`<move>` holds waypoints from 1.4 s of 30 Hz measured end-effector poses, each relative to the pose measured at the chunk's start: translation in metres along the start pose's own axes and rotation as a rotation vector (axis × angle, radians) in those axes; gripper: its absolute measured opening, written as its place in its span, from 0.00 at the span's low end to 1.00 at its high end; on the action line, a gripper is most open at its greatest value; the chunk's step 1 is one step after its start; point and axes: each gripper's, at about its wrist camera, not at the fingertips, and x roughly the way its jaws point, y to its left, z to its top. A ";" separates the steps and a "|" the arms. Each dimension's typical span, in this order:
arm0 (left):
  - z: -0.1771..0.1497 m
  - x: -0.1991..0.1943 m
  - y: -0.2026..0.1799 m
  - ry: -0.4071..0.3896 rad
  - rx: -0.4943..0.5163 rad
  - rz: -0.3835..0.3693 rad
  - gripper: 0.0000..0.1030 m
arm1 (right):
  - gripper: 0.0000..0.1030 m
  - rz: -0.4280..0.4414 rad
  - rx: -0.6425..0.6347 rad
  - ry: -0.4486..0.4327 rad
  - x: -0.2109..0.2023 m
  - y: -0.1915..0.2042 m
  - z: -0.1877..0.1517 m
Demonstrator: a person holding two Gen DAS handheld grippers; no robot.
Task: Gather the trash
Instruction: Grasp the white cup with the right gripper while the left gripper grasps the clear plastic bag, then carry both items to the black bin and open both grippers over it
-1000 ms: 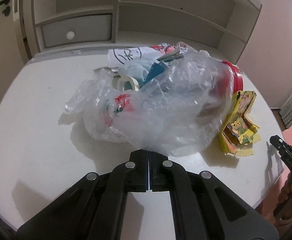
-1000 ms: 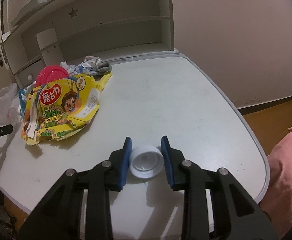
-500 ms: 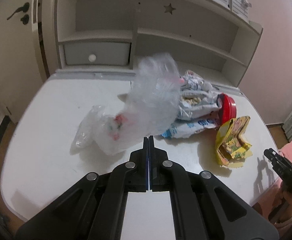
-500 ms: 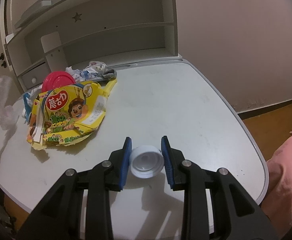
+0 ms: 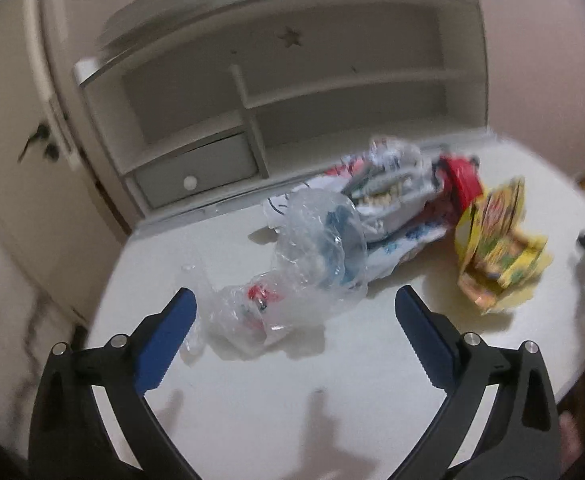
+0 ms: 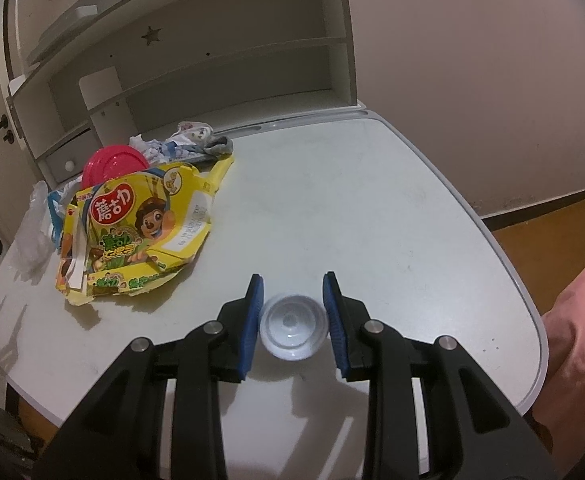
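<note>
right gripper [image 6: 292, 312]: black arms, ribbed blue pads, clamped on both sides of the white cap [image 6: 293, 332]
white cap: round, smooth plastic, open side toward the camera, over the near table edge
left gripper [image 5: 295, 305]: jaws have just been opening and stand wide apart, nothing between the pads
clear plastic bag [image 5: 292, 272]: thin, crinkled, see-through; lies on the table just past the open left jaws, not touching them
yellow snack box [image 6: 132, 232]: torn flattened cardboard, glossy cartoon print; ahead-left of the right gripper, well apart from it
red lid [image 6: 114, 164]: round, smooth, standing on edge behind the box
wrapper pile [image 6: 180, 146]: crumpled printed film, partly hidden by box and lid
table [image 6: 372, 208]: white, matte, rounded corners, scuffed
shelf unit [image 6: 220, 68]: white, star cutout
poor view: left camera motion-blurred, bag contents possibly red-printed wrappers, cannot tell
cut off: pink sleeve [image 6: 572, 352] at right edge
</note>
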 end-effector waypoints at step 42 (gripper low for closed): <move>0.004 -0.108 -0.356 0.145 0.403 -1.074 0.03 | 0.30 -0.098 0.075 0.036 -0.157 -0.187 -0.025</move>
